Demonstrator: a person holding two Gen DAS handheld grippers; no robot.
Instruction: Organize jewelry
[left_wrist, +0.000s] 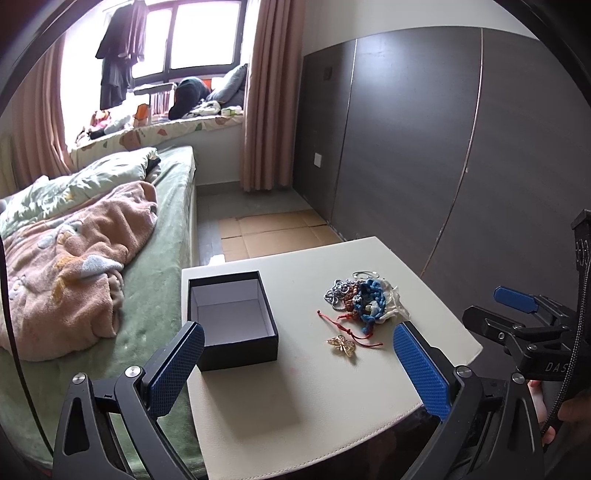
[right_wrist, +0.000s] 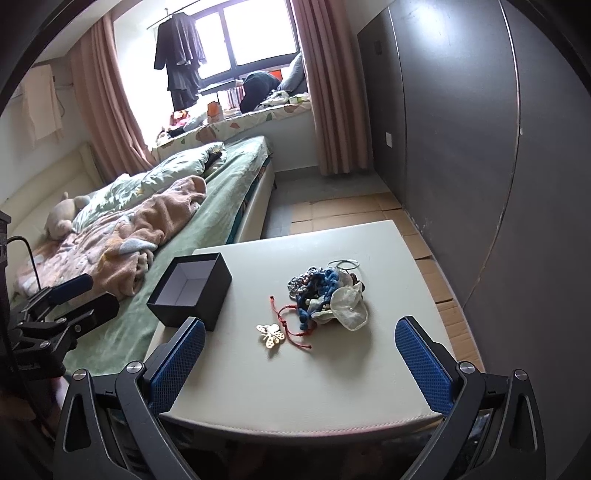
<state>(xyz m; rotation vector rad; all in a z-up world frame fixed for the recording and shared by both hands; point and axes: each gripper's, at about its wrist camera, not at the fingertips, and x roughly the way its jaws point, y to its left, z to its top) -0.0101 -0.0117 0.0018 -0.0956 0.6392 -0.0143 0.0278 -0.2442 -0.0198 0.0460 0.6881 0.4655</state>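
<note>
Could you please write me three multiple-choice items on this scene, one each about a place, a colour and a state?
1. Where does the butterfly lie?
A. in the box
B. on the table, nearer the camera than the pile
C. on the bed

2. What colour is the box outside?
A. black
B. red
C. white

3. How is the left gripper?
A. shut on the cord
B. shut, empty
C. open, empty

Answers: 1 B, it lies on the table near the pile; 2 A, black walls; 3 C, fingers wide apart, holding nothing.

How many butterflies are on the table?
1. The gold butterfly lies alone on the white table, nearer the camera than the jewelry pile, right of the black box. More could hide inside the pile.
</note>
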